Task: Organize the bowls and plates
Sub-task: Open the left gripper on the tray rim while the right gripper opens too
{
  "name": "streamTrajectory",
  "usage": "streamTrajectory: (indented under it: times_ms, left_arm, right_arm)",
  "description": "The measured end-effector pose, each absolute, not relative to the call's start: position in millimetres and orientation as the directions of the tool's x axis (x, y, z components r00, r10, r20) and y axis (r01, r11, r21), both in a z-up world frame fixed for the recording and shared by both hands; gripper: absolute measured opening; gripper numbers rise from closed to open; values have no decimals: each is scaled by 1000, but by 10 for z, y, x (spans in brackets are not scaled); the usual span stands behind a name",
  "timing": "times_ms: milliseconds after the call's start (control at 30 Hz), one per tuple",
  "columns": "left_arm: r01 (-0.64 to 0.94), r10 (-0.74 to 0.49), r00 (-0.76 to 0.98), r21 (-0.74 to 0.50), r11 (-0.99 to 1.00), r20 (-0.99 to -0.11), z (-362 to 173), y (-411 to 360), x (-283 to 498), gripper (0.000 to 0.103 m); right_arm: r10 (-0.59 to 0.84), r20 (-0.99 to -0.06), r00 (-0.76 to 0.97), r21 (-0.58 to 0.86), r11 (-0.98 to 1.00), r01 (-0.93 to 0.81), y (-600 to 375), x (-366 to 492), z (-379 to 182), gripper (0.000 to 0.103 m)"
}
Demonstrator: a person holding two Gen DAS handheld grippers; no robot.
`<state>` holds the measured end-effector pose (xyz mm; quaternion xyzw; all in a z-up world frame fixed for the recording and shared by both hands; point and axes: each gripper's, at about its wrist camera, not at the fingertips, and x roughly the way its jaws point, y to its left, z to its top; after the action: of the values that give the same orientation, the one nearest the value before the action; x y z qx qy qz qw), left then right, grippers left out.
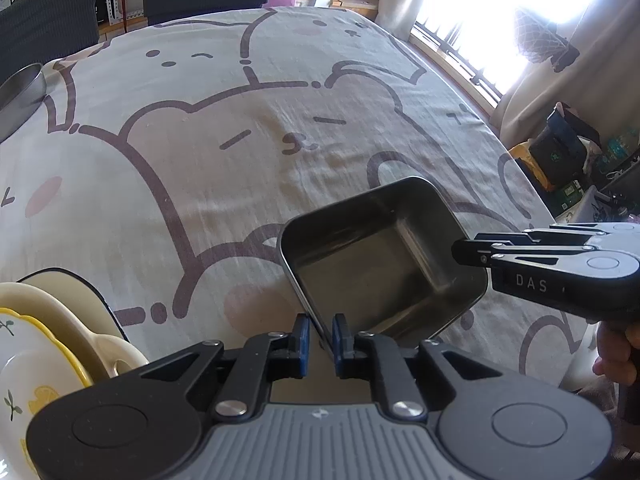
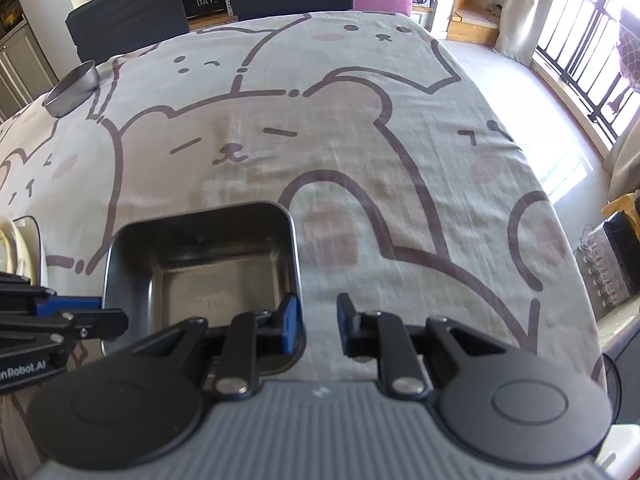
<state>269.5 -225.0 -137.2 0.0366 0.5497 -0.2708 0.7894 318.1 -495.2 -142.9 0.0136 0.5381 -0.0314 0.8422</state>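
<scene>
A square steel tray (image 1: 384, 264) is lifted and tilted above the bear-print tablecloth. My left gripper (image 1: 321, 338) is shut on the tray's near wall, one blue pad on each side. In the right wrist view the same tray (image 2: 208, 268) sits just left of my right gripper (image 2: 318, 326), which is open with its left finger beside the tray's right wall. The right gripper also shows in the left wrist view (image 1: 472, 254), close to the tray's right rim. A stack of cream and yellow-rimmed plates (image 1: 36, 344) lies at the lower left.
A round steel bowl (image 2: 72, 88) stands at the table's far left edge; it also shows in the left wrist view (image 1: 22, 96). Dark chairs stand behind the table. The table's right edge drops toward a bright window and floor clutter.
</scene>
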Motion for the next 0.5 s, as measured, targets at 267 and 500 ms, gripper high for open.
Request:
streamTrajectory:
  times_ms: [267, 500]
  left_arm:
    - [463, -389, 250, -243, 852, -887, -1363, -2238, 2702, 16]
    - [463, -383, 259, -234, 855, -887, -1322, -2233, 2690, 31]
  right_arm:
    - [-50, -906, 420, -24, 997, 68, -4949, 3174, -1433, 29]
    - [-49, -907, 418, -30, 998, 53, -4939, 3142, -1439, 35]
